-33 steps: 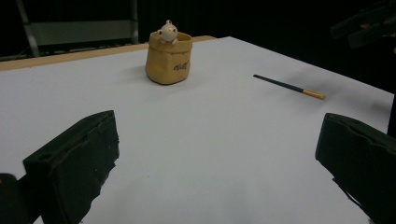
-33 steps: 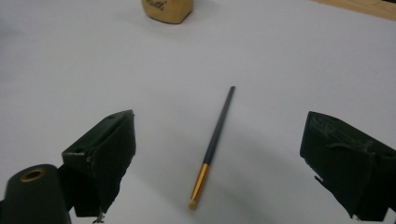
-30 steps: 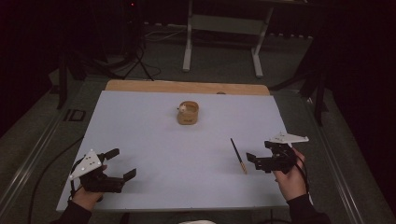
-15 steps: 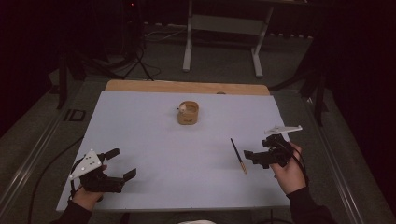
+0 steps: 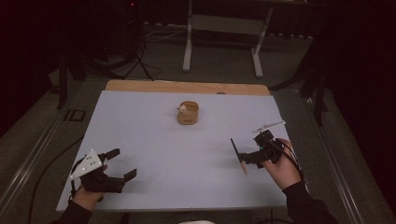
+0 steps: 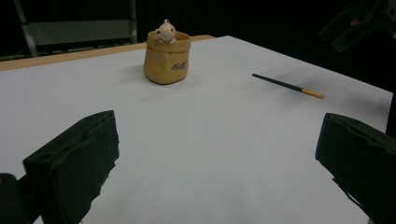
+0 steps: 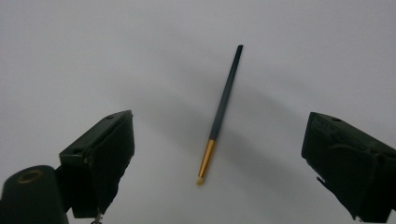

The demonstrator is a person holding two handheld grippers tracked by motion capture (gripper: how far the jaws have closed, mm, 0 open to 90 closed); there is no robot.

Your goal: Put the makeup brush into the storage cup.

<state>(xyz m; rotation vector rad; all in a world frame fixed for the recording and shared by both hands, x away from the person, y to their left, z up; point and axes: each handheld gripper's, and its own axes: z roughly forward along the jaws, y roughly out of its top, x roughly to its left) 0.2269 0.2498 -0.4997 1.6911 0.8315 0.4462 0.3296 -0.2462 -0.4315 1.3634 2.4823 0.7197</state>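
Left gripper (image 5: 122, 165) sits idle at the near-left of the table (image 5: 140, 121), jaws wide apart; the brush (image 7: 219, 116) lies flat between the right gripper (image 7: 215, 154)'s spread jaws; it's so thin the pads could close above it, or nudge it sideways and miss.

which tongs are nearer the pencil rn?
Right. Right tongs hover open just beside the pencil; left tongs sit open at the table's opposite near corner.
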